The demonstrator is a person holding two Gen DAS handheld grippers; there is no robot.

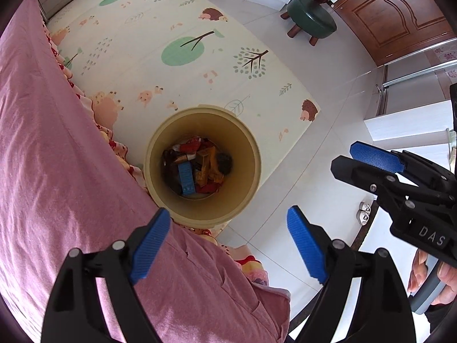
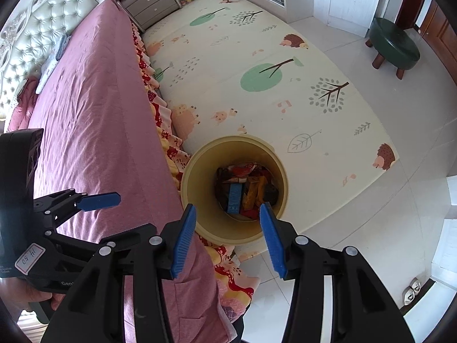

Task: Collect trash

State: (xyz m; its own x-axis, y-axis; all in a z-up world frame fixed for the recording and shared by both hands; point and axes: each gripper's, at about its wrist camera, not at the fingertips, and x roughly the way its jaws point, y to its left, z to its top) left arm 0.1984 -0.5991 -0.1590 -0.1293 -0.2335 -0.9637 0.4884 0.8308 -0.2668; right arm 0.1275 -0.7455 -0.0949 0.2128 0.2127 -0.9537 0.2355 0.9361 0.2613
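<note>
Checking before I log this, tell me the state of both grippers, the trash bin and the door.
left gripper: open, empty
right gripper: open, empty
trash bin: upright beside the bed, uncovered, trash at the bottom
wooden door: appears shut

Bright, even daylight fills both sharp fisheye views; the glossy white tiled floor (image 1: pixel 311 154) shows soft glare, and edges curve into dark vignetting.

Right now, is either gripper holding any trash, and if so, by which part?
Nothing is held. The left gripper and the right gripper are both open with empty jaws, above the trash bin, where the wrappers already lie.
</note>
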